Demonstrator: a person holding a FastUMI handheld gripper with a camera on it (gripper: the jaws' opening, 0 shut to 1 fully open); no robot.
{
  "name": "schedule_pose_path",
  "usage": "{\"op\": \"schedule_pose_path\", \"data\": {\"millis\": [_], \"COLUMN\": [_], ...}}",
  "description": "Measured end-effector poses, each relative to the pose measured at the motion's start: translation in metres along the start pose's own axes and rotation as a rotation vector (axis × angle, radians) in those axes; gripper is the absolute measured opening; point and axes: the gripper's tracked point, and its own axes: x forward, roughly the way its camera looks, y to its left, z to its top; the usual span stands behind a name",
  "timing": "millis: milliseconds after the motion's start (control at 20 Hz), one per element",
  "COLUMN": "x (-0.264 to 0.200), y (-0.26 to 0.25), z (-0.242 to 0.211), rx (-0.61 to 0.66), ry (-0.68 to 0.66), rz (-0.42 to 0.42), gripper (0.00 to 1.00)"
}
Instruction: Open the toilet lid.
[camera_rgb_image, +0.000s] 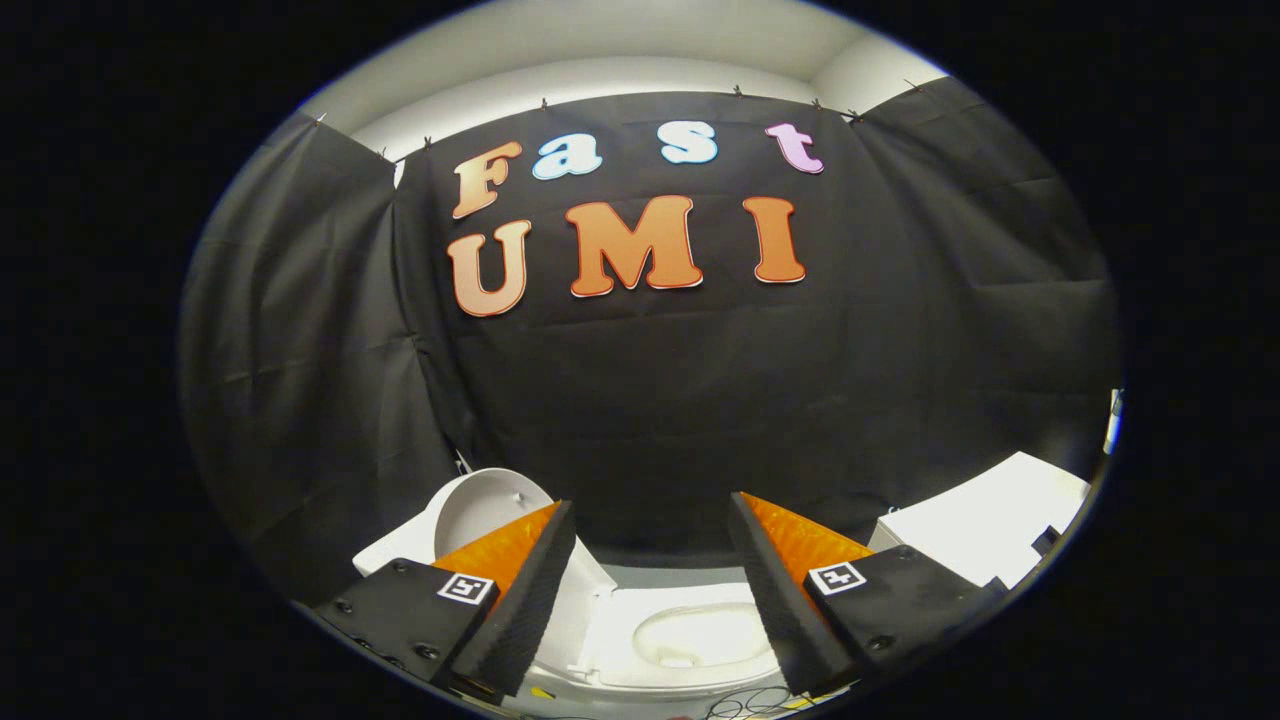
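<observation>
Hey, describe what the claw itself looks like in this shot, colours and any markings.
The claw has two wedge-shaped fingers with black, finely textured inner pads and bright orange ribbed outer sides. Each finger sits on a black mounting block with visible screw heads, and each block carries a small square black-and-white marker tag. No cables on the claw itself can be made out.

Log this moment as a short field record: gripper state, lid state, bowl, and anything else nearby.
gripper: black-and-orange two-finger gripper, fingers spread wide, holding nothing
lid: white plastic toilet lid already raised, standing up behind the left finger
bowl: white ceramic toilet bowl uncovered, seen between and below the fingers
contact: neither finger appears to touch the lid or the bowl
nearby: white box-shaped object beyond the right finger; what it is cannot be told
floor: thin dark cables below the bowl
task status: lid looks open
</observation>
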Motion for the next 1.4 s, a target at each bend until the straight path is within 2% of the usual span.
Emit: {"op": "schedule_pose_path", "data": {"millis": [300,450,550,850,1400], "x": [-0.014,-0.013,-0.008,-0.004,-0.015], "y": [-0.034,-0.058,-0.06,-0.072,-0.101], "z": [0.006,0.002,0.002,0.013,0.033], "rx": [0.009,0.05,0.072,0.027,0.117], "ry": [-0.027,-0.025,-0.013,-0.024,-0.058], "rz": [-0.007,-0.045,-0.039,-0.032,-0.036], "gripper": [0.98,0.98,0.98,0.98,0.98]}}
